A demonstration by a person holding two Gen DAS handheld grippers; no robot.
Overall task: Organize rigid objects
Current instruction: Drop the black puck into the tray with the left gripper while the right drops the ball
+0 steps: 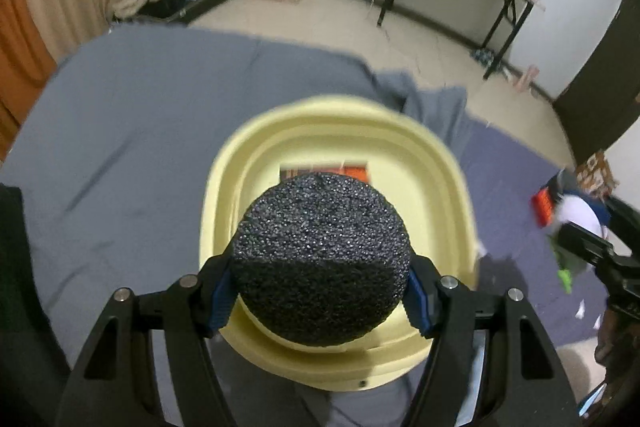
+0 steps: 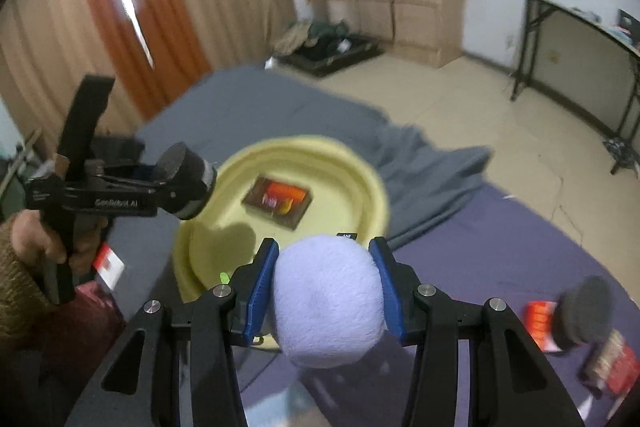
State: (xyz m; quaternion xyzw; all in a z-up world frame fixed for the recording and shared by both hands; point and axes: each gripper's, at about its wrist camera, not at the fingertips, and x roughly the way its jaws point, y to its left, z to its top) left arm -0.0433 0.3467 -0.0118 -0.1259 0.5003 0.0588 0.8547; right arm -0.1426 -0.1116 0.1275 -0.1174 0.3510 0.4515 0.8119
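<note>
Foam, a dark speckled round piece (image 1: 322, 259), sits clamped between the blue pads of the left gripper (image 1: 320, 291), held above the near rim of the yellow basin (image 1: 440, 163). Beside it, the right gripper (image 2: 326, 291) is clenched on a pale lilac plush ball (image 2: 328, 303) over the purple cloth (image 2: 500, 227). Farther on, a dark snack box (image 2: 278, 202) lies flat inside the basin, which rests on the grey sheet (image 1: 140, 107). Another dark foam disc (image 2: 586, 309) lies toward the cloth's right edge.
</note>
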